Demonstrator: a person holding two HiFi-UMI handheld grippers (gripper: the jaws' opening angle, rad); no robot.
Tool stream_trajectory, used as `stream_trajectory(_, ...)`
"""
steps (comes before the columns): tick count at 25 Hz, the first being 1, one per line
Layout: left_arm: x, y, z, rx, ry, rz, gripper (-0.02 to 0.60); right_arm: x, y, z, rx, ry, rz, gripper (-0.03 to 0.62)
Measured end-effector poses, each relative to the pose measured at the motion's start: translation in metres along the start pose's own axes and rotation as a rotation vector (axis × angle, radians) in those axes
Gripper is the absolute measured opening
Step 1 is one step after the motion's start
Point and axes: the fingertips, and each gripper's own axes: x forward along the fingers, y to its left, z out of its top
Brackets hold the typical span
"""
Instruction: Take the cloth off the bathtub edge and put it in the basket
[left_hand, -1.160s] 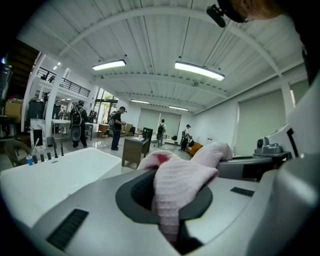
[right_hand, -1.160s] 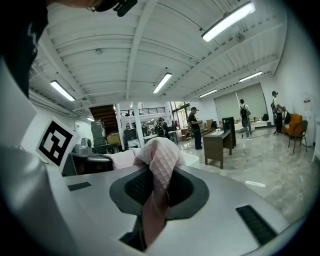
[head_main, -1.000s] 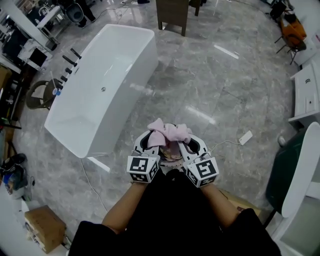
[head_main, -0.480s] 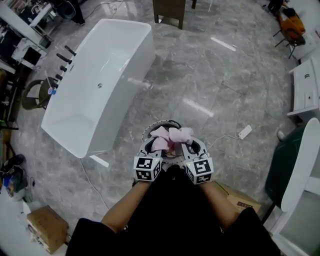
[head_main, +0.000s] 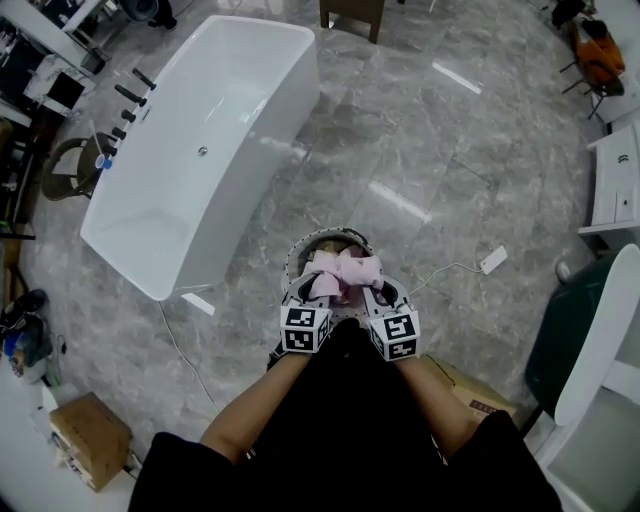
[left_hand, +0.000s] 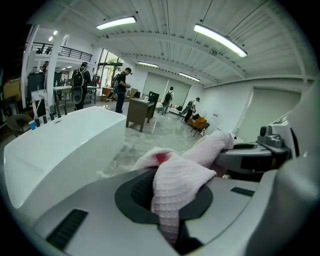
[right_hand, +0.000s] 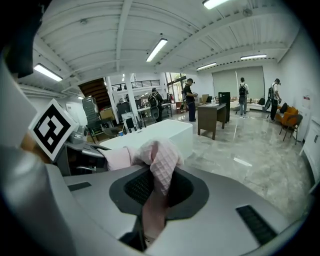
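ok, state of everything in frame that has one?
pink cloth: bunched, off the tub, gripped by both grippers over the basket.
left gripper: shut on pink cloth.
right gripper: shut on pink cloth.
basket: upright on the floor, open top, inside mostly hidden by cloth and grippers.
bathtub: empty, nothing on its edge.
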Motion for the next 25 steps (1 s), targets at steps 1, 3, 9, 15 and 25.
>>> stream_trajectory(1, 0.003, 0.001, -0.004, -0.006, 0.012, -0.004, 0.044, 0.003, -0.002, -0.005, -0.003, 0.015, -0.013, 0.061)
stream_trajectory(3, 0.012, 0.001, -0.012, -0.010, 0.038, -0.016, 0.044, 0.010, -0.007, -0.015, -0.001, 0.047, -0.032, 0.061)
stream_trajectory(9, 0.032, 0.011, -0.037, 0.020, 0.115, -0.035, 0.044, 0.030, -0.002, -0.042, 0.016, 0.107, -0.022, 0.061)
stream_trajectory(15, 0.050, 0.017, -0.048, 0.071, 0.179, -0.073, 0.044, 0.047, 0.002, -0.058, 0.065, 0.152, -0.031, 0.061)
stream_trajectory(25, 0.068, 0.042, -0.065, 0.110, 0.262, -0.083, 0.044, 0.077, -0.012, -0.081, 0.105, 0.220, -0.055, 0.061)
